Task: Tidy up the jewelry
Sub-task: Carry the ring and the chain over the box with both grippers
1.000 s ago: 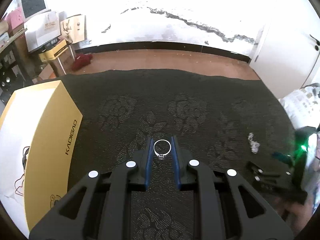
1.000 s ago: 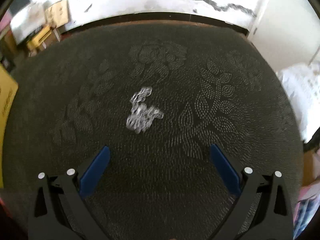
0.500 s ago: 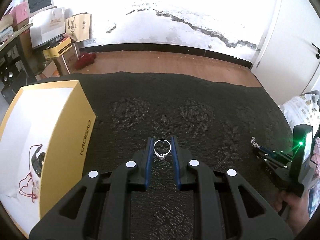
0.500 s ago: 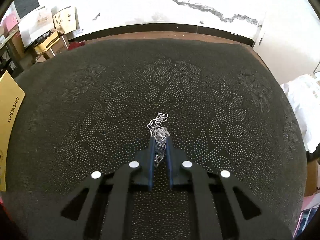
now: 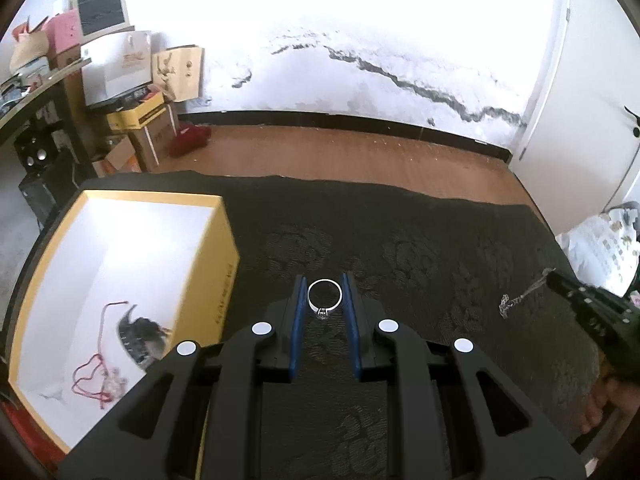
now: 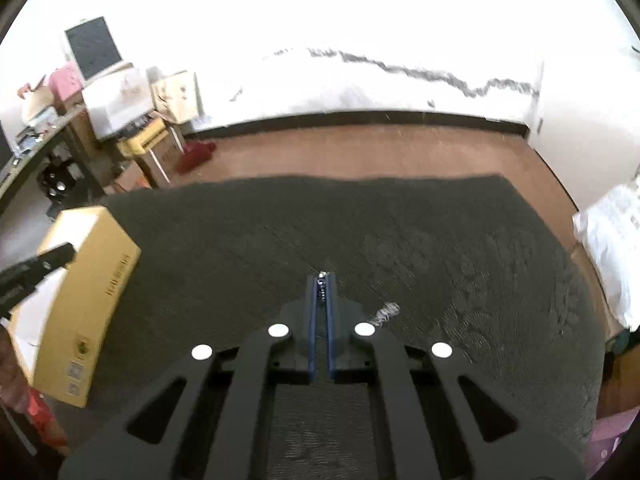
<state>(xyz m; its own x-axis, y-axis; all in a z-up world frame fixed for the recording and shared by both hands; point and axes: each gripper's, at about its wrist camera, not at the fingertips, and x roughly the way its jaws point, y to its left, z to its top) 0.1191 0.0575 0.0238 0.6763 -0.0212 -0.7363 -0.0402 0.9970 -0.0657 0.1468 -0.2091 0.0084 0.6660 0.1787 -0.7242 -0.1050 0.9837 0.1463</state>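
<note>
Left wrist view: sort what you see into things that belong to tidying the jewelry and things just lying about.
Part of the job:
- ring, held in the left gripper
- silver chain, hanging from the right gripper
- yellow box, open, with a red cord inside

Just lying about:
- cardboard boxes by the wall
- red cloth on the floor
- white pillow

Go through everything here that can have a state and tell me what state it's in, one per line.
Left tongs: shut on the ring.
Ring: held, lifted.
Right tongs: shut on the chain.
Chain: dangling above the dark cloth.
Yellow box: open, jewelry inside.
</note>
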